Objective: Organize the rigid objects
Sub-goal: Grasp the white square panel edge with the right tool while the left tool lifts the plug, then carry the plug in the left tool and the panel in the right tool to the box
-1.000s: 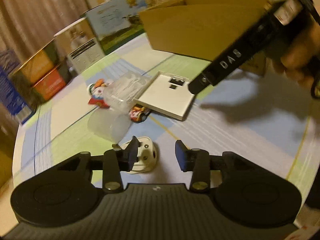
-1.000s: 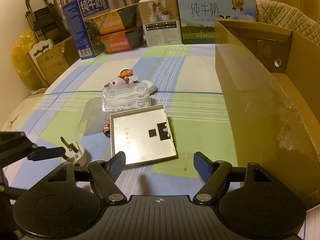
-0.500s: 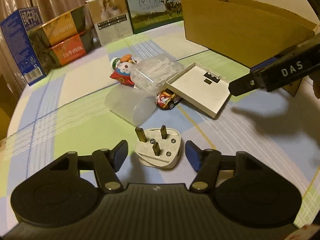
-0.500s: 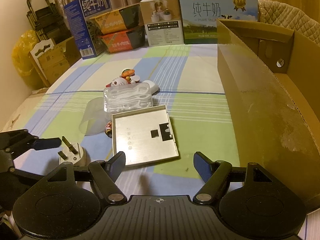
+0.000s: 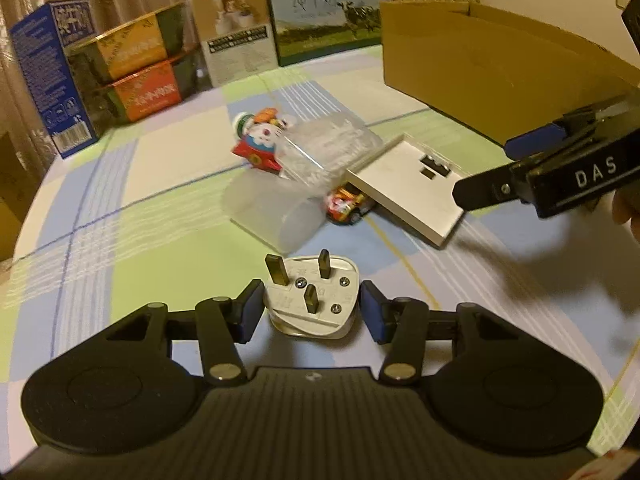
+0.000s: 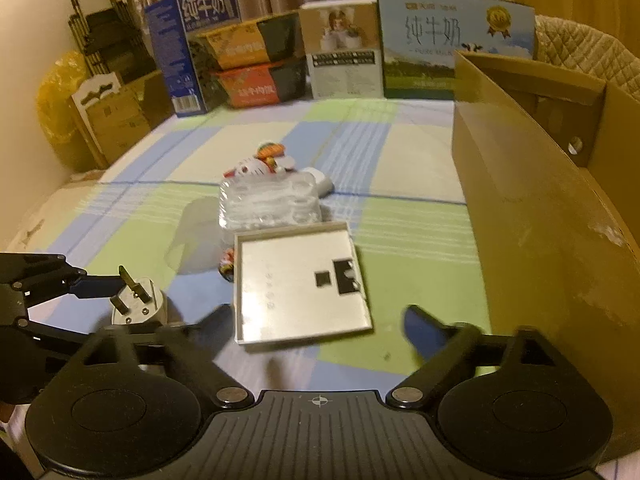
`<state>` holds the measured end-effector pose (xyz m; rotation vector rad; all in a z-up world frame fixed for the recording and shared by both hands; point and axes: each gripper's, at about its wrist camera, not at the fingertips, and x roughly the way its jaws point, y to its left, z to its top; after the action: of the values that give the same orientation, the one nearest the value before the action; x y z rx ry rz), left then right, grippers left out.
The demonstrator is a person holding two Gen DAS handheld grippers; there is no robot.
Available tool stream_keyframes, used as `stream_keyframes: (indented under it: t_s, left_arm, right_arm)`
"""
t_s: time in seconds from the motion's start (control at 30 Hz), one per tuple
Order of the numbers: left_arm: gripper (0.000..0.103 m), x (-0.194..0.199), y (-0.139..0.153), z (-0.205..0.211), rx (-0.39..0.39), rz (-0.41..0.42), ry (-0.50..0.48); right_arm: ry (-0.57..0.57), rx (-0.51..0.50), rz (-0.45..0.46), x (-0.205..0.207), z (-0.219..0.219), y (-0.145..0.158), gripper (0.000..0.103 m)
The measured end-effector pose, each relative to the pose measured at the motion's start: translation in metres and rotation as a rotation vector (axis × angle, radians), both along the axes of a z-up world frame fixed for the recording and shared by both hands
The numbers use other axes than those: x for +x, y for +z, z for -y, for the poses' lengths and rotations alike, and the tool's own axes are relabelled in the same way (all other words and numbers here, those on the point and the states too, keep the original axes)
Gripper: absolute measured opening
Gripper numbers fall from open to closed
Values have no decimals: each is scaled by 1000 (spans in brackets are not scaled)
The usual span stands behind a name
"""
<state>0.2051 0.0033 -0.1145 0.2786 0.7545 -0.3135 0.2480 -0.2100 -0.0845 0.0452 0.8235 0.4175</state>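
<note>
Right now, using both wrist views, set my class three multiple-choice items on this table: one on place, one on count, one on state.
1. From the right wrist view, the cartoon figure lies: A) beyond the clear pack; B) under it; C) nearer than it.
2. The white plug has how many prongs? A) two; B) three; C) four.
3. The white plug lies: A) prongs up; B) prongs down; C) on its side.

Answers: 1 A, since the figure peeks over the pack's far edge. 2 B, since three metal prongs show. 3 A, since all the prongs stick upward.
</note>
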Motion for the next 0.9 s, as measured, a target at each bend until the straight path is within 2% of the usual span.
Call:
stream_keyframes:
  t_s: [0.17,0.33,0.7,0.77,0.83,0.9]
  left_arm:
    - [46,-1,7,-5,7,38,30]
    - [46,2,13,-14,-28,41,66]
    - [46,-1,13,-9,-21,59,52]
    - [46,-2,13,-9,-11,67,50]
    - [46,-2,14,-6,7,78,44]
    - [46,-4,14,-2,50,102,25]
  right_arm:
    - [45,-21,-3,6,-12,-7,99]
    - [63,-71,-18,16,-22,-19,100]
    - [43,-30,-31,34,-29,-35,101]
    - [28,-14,-40,36,-26,-34,97]
    - [31,-37,-30,35,-28,-32,86]
    - [42,-63,-30,34,-30,-31,86]
